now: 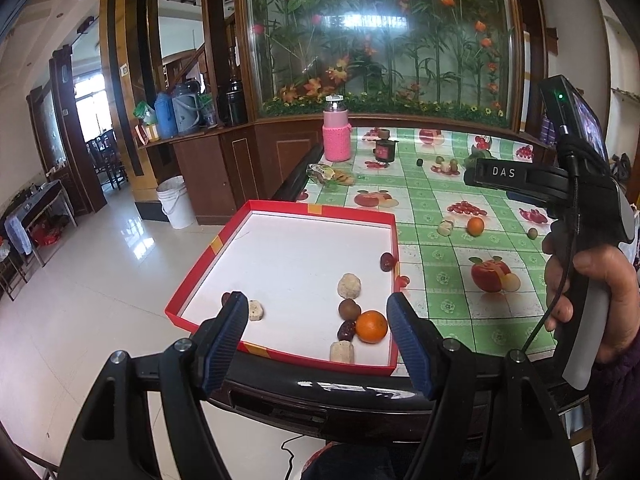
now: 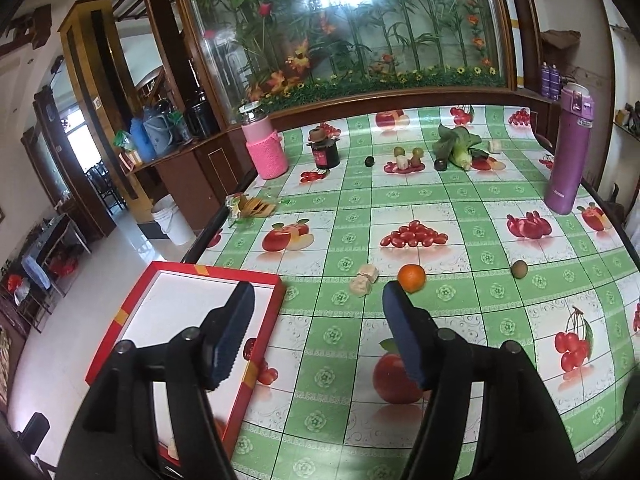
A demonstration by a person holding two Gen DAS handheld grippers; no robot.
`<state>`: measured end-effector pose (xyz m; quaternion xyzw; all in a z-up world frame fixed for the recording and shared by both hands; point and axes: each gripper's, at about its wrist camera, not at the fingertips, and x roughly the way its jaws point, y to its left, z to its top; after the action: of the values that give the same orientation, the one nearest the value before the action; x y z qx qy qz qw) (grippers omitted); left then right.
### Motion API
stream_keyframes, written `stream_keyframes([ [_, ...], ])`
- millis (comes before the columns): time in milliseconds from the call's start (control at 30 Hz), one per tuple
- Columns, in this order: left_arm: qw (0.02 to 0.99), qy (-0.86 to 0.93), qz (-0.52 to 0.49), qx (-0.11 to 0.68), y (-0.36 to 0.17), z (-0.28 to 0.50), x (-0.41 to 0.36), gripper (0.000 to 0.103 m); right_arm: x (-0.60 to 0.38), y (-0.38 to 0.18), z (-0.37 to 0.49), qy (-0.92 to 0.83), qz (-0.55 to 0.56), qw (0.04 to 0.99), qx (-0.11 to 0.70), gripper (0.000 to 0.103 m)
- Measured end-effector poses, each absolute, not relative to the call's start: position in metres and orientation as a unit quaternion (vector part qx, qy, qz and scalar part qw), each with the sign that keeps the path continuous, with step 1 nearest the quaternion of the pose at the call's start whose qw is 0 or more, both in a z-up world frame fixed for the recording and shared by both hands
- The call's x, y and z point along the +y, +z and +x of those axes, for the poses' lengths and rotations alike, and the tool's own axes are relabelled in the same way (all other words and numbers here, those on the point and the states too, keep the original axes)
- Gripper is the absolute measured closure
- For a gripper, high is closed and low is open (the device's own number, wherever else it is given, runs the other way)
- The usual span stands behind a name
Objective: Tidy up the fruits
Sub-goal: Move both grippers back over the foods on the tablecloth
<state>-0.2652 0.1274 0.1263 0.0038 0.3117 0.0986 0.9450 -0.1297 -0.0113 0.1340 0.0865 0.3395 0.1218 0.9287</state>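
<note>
An orange [image 1: 371, 326] is sitting in the red tray [image 1: 208, 252] near its front right corner, among dark dates and pale cakes, at the worktop [image 1: 452, 280]'s front left corner; only the left wrist view is showing these contents. The left gripper [image 1: 316, 340] is hovering over the tray's front edge, its fingers [image 1: 226, 330] standing wide with nothing between them, the orange lying just inside the right one. The right wrist view alone is showing a second orange [image 2: 412, 278] out on the worktop, just beyond the right gripper [image 2: 316, 336], whose fingers [image 2: 404, 334] are spread wide and empty, and a purple bottle [image 2: 570, 152] at the right edge.
</note>
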Motion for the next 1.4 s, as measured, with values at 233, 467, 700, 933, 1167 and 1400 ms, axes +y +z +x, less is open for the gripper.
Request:
stream_keyframes([
  [233, 0.943, 0.098, 0.004, 0.319, 0.122, -0.261, 0.126, 0.031, -0.005, 0.119, -0.123, 0.132, 0.085, 0.921, 0.358, 0.034],
  [467, 0.942, 0.089, 0.006, 0.325, 0.119, -0.257, 0.120, 0.031, -0.009, 0.109, -0.123, 0.128, 0.091, 0.916, 0.369, 0.034],
  [700, 0.941, 0.072, 0.012, 0.330, 0.115, -0.257, 0.109, 0.031, -0.018, 0.105, -0.125, 0.116, 0.095, 0.915, 0.375, 0.034],
  [933, 0.941, 0.058, 0.019, 0.332, 0.116, -0.253, 0.098, 0.031, -0.032, 0.109, -0.126, 0.111, 0.101, 0.918, 0.367, 0.034],
  [1167, 0.935, 0.038, 0.037, 0.350, 0.105, -0.236, 0.079, 0.028, -0.060, 0.099, -0.115, 0.093, 0.121, 0.916, 0.370, 0.034],
  [1400, 0.925, 0.040, 0.032, 0.376, 0.089, -0.203, 0.081, 0.028, -0.097, 0.080, -0.096, 0.072, 0.158, 0.908, 0.382, 0.034],
])
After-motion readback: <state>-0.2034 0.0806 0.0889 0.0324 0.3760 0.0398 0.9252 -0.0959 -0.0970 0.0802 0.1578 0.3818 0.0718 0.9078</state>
